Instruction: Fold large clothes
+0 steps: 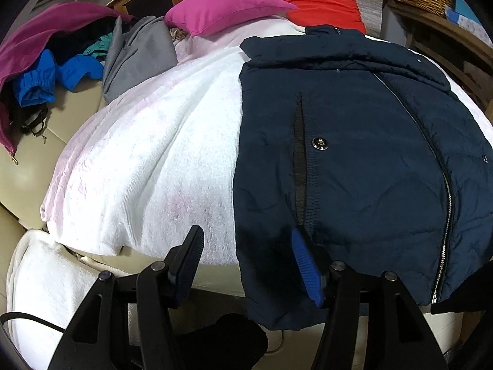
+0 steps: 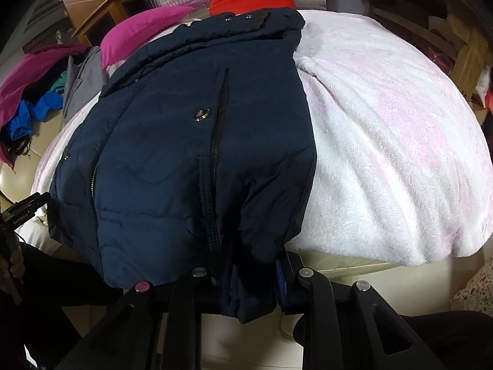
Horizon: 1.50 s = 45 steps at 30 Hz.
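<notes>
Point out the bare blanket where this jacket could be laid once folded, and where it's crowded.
Free: white blanket between navy jacket and grey garment; also the blanket right of the jacket in the right wrist view. Crowded: clothes pile far left, pink pillow and red pillow behind.

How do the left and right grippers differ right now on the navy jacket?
The left gripper is open, its fingers apart over the hem of the navy jacket; the right gripper is shut on a bunched fold of hem. The left one also spans the white blanket; the right sits wholly over jacket. Both point down at the near hem.
</notes>
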Each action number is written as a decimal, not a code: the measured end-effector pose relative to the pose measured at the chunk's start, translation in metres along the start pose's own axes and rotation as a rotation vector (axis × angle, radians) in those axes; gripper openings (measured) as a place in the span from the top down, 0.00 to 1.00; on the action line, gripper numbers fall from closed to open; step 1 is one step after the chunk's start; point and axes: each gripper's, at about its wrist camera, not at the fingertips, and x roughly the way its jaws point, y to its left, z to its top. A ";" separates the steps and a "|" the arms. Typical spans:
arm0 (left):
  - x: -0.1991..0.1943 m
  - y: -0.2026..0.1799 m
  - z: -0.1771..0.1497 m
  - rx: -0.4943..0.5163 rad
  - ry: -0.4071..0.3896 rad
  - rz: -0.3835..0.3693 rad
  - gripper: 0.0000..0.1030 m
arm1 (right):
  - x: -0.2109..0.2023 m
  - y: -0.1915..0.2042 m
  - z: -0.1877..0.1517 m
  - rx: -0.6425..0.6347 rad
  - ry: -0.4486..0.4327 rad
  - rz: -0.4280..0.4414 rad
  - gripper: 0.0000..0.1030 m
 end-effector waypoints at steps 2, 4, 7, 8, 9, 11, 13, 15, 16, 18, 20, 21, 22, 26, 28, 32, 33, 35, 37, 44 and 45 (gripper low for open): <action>0.000 -0.001 -0.001 0.006 0.007 -0.004 0.40 | 0.004 -0.003 0.000 0.020 0.014 0.003 0.73; 0.001 -0.003 -0.003 0.011 0.025 -0.019 0.31 | 0.007 0.000 0.002 0.030 0.019 0.005 0.73; 0.007 -0.007 -0.005 0.019 0.065 -0.054 0.29 | 0.013 -0.001 0.005 0.045 0.040 0.016 0.67; 0.009 -0.009 -0.006 0.020 0.077 -0.068 0.29 | 0.015 -0.002 0.005 0.053 0.047 0.017 0.67; 0.012 -0.009 -0.007 0.015 0.098 -0.102 0.29 | 0.016 -0.003 0.006 0.060 0.046 0.022 0.67; 0.017 -0.007 -0.009 -0.016 0.132 -0.177 0.29 | 0.016 -0.004 0.006 0.061 0.037 0.032 0.67; 0.021 -0.003 -0.010 -0.054 0.154 -0.229 0.38 | 0.015 -0.001 0.006 0.036 0.025 0.026 0.74; 0.021 0.003 -0.010 -0.083 0.152 -0.240 0.65 | 0.012 0.002 0.006 0.008 0.006 0.012 0.80; 0.021 0.007 -0.010 -0.107 0.149 -0.246 0.76 | 0.010 0.004 0.005 -0.001 -0.003 0.010 0.81; 0.022 0.018 -0.010 -0.171 0.152 -0.290 0.79 | 0.002 0.007 0.006 -0.021 -0.037 0.027 0.82; 0.024 0.022 -0.010 -0.196 0.158 -0.309 0.79 | -0.003 0.009 0.007 -0.031 -0.070 0.050 0.82; 0.025 0.021 -0.010 -0.192 0.160 -0.302 0.79 | -0.003 0.009 0.008 -0.029 -0.070 0.054 0.82; 0.026 0.019 -0.010 -0.189 0.164 -0.296 0.78 | -0.002 0.009 0.008 -0.024 -0.065 0.054 0.82; 0.038 0.022 -0.010 -0.242 0.219 -0.308 0.39 | 0.007 0.001 0.012 0.038 -0.022 0.081 0.79; 0.047 0.024 -0.014 -0.281 0.265 -0.337 0.37 | 0.010 -0.002 0.013 0.059 -0.009 0.094 0.78; 0.052 0.025 -0.017 -0.307 0.291 -0.394 0.51 | 0.020 -0.005 0.011 0.086 0.017 0.103 0.77; 0.050 0.026 -0.019 -0.303 0.289 -0.410 0.59 | 0.021 -0.006 0.011 0.094 0.020 0.109 0.77; 0.045 0.024 -0.019 -0.289 0.278 -0.419 0.68 | 0.022 -0.009 0.011 0.104 0.020 0.125 0.78; 0.042 0.022 -0.020 -0.275 0.268 -0.423 0.73 | 0.020 -0.008 0.011 0.099 0.013 0.123 0.80; 0.046 0.017 -0.021 -0.277 0.284 -0.382 0.53 | 0.020 -0.019 0.008 0.127 0.028 0.152 0.78; 0.046 0.017 -0.021 -0.279 0.287 -0.382 0.53 | 0.020 -0.023 0.008 0.142 0.032 0.164 0.78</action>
